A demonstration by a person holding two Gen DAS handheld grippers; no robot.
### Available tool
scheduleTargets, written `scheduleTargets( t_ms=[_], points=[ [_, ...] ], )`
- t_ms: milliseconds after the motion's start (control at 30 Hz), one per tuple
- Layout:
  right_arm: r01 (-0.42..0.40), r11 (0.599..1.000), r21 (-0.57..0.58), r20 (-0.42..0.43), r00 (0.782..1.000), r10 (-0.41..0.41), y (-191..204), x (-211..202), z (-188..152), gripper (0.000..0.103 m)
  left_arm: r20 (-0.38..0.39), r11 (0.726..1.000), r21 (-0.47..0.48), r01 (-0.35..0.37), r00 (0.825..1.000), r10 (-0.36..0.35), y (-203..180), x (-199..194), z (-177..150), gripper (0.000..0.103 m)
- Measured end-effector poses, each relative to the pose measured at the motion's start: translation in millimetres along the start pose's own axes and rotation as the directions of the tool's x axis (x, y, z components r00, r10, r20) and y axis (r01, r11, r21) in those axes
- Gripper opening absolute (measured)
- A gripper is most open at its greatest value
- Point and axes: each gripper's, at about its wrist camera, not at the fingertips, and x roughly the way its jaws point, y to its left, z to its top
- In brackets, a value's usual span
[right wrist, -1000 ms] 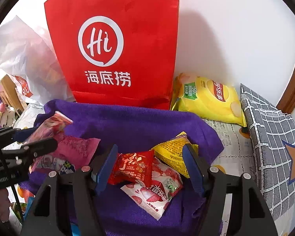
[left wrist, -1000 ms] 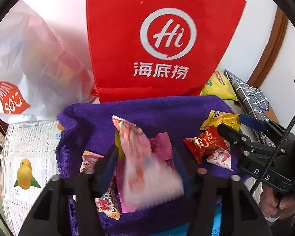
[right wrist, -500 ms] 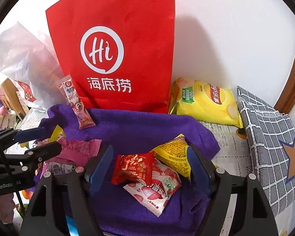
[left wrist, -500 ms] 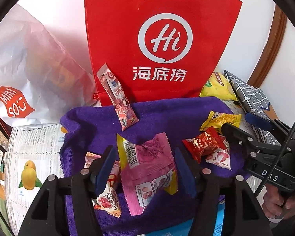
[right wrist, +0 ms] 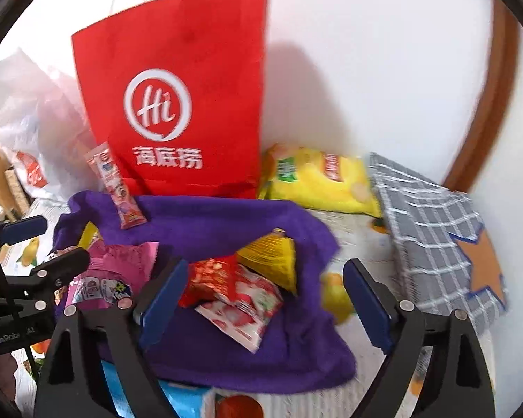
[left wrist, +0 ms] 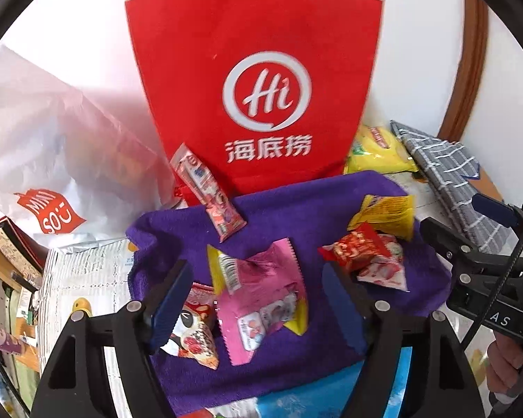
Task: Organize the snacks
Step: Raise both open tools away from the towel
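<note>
Several snack packets lie on a purple towel (left wrist: 296, 202). A long pink-red packet (left wrist: 207, 190) leans against the red Hi bag (left wrist: 254, 80) at the towel's back edge; it also shows in the right wrist view (right wrist: 116, 188). A pink packet (left wrist: 261, 292) lies between the fingers of my open, empty left gripper (left wrist: 258, 299). A red packet (right wrist: 209, 275), a white strawberry packet (right wrist: 247, 306) and a yellow packet (right wrist: 272, 257) lie in front of my open, empty right gripper (right wrist: 261, 303).
A white Miniso bag (left wrist: 52, 174) stands at the left. A yellow chip bag (right wrist: 317, 181) and a grey checked box (right wrist: 432, 230) lie at the right. The red Hi bag (right wrist: 177, 97) stands against the white wall. Fruit-print cloth (left wrist: 83, 278) covers the table.
My left gripper let go of the long pink-red packet, which flew back and now leans on the red bag. Both grippers have drawn back from the towel.
</note>
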Motion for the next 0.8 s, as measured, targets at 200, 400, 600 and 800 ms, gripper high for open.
scheduleTargets(
  t_ms=[200,400,600,800],
  points=[
    [0.052,0.998,-0.028,-0.007,0.999,-0.052,-6,-34,-10,0.09,0.051,1.0,-0.027,0.006,0.999,-0.005,-3,-34,-3,0.076],
    [0.011,1.0,-0.01,-0.004,1.0,-0.011,-5,-70,-32,0.09,0.082,0.999,-0.051,0.007,0.997,-0.003,4,-70,-23,0.076],
    [-0.015,1.0,0.021,-0.007,1.0,0.015,0,-100,-57,0.09,0.092,0.999,-0.053,-0.007,0.996,0.011,8,-102,-56,0.076],
    [0.042,0.998,-0.039,-0.004,0.999,-0.042,11,-126,-86,0.09,0.102,0.996,-0.092,-0.005,0.995,0.014,12,-129,-90,0.076]
  ],
)
